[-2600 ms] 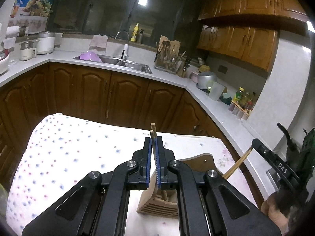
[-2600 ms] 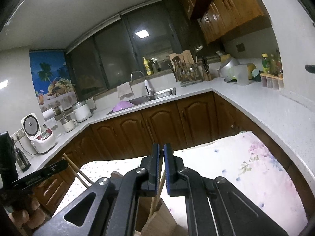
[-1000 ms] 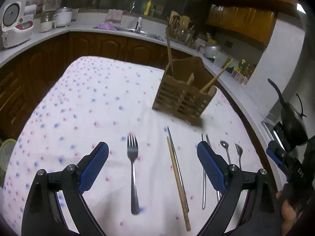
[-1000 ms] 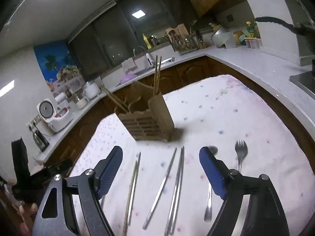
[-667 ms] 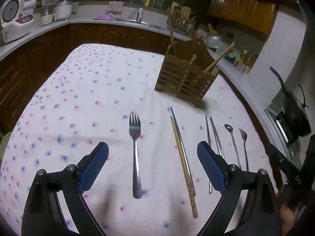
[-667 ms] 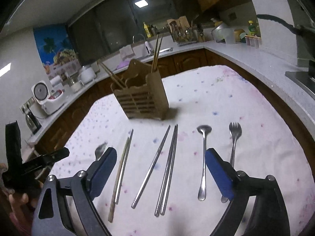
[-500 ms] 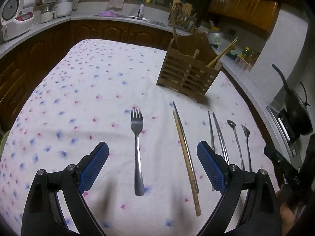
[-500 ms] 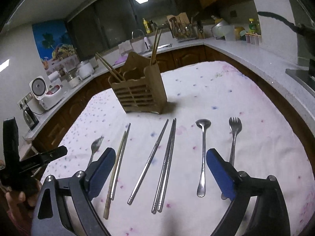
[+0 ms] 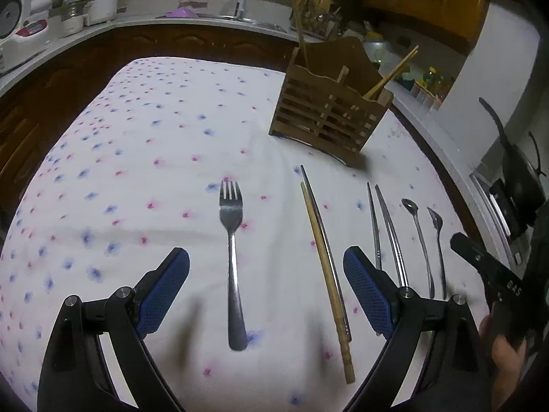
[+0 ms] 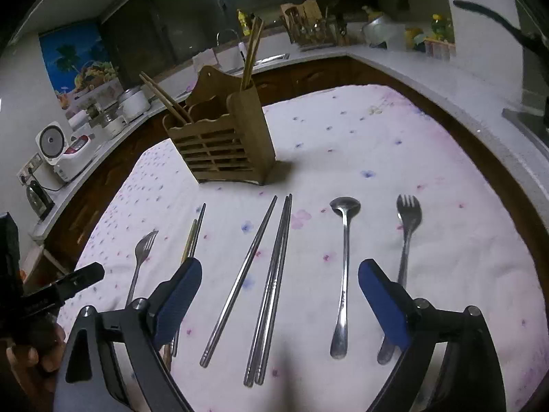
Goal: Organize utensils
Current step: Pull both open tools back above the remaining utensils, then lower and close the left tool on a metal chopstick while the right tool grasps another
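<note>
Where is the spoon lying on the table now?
In the right wrist view the spoon lies flat on the flowered tablecloth, bowl toward the wooden holder, between the pair of steel chopsticks and the right-hand fork.

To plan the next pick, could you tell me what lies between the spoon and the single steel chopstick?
A pair of steel chopsticks lies between the spoon and single chopstick, in the right wrist view.

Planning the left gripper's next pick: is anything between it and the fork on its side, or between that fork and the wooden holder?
Nothing visible does. The left gripper hangs open over the fork, which lies alone on the tablecloth. Bare cloth runs from the fork to the wooden holder; the wooden chopstick lies to its right, apart.
</note>
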Motion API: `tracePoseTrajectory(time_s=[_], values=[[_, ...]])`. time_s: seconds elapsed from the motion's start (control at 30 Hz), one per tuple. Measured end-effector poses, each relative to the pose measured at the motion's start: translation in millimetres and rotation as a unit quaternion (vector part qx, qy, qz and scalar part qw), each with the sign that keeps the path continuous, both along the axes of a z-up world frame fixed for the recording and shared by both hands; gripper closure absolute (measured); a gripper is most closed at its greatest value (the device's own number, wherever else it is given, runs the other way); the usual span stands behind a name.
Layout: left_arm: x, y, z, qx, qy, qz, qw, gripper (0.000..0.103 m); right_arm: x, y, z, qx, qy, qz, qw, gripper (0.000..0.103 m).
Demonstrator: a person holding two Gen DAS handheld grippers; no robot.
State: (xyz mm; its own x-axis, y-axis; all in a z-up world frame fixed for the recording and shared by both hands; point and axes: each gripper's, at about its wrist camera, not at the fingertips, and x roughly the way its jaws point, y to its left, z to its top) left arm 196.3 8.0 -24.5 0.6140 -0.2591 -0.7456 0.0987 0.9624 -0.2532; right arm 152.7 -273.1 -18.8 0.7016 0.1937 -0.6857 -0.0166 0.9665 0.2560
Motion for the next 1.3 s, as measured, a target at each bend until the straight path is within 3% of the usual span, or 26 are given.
tracePoseTrajectory(time_s=[0.13, 0.2, 0.27, 0.43, 0.8, 1.0, 1.23, 1.3], values=[[19.7, -11.0, -4.1, 0.011, 0.012, -0.020, 0.9997, 0.010, 23.2, -3.9, -10.0, 0.002, 0.030, 0.002, 1.000, 0.048], [31.1, -15.1, -6.1, 0.015, 0.018, -0.025, 0.9994, 0.013, 34.7, -6.3, -15.0, 0.007, 0.042, 0.004, 0.999, 0.070], [43.7, -17.4, -8.8, 0.014, 0.026, -0.029, 0.9991, 0.019, 48.2, -8.2, -20.4, 0.013, 0.055, 0.007, 0.998, 0.077], [79.4, -27.5, -15.4, 0.010, 0.049, -0.040, 0.9980, 0.024, 77.2, -9.4, -31.0, 0.019, 0.072, 0.015, 0.997, 0.078], [126.1, -60.3, -31.8, 0.046, 0.068, -0.073, 0.9939, 0.038, 113.5, 3.4, -52.7, -0.028, 0.104, 0.037, 0.993, 0.085], [141.6, -70.2, -45.2, 0.055, 0.086, -0.089, 0.9908, 0.058, 123.2, 6.8, -53.0, -0.054, 0.113, 0.044, 0.991, 0.093], [156.6, -80.1, -47.2, 0.070, 0.087, -0.098, 0.9889, 0.063, 142.1, 5.9, -52.3, -0.049, 0.124, 0.045, 0.990, 0.094], [159.8, -85.1, -47.1, 0.084, 0.085, -0.100, 0.9878, 0.074, 147.0, 7.2, -52.3, -0.048, 0.127, 0.046, 0.990, 0.093]])
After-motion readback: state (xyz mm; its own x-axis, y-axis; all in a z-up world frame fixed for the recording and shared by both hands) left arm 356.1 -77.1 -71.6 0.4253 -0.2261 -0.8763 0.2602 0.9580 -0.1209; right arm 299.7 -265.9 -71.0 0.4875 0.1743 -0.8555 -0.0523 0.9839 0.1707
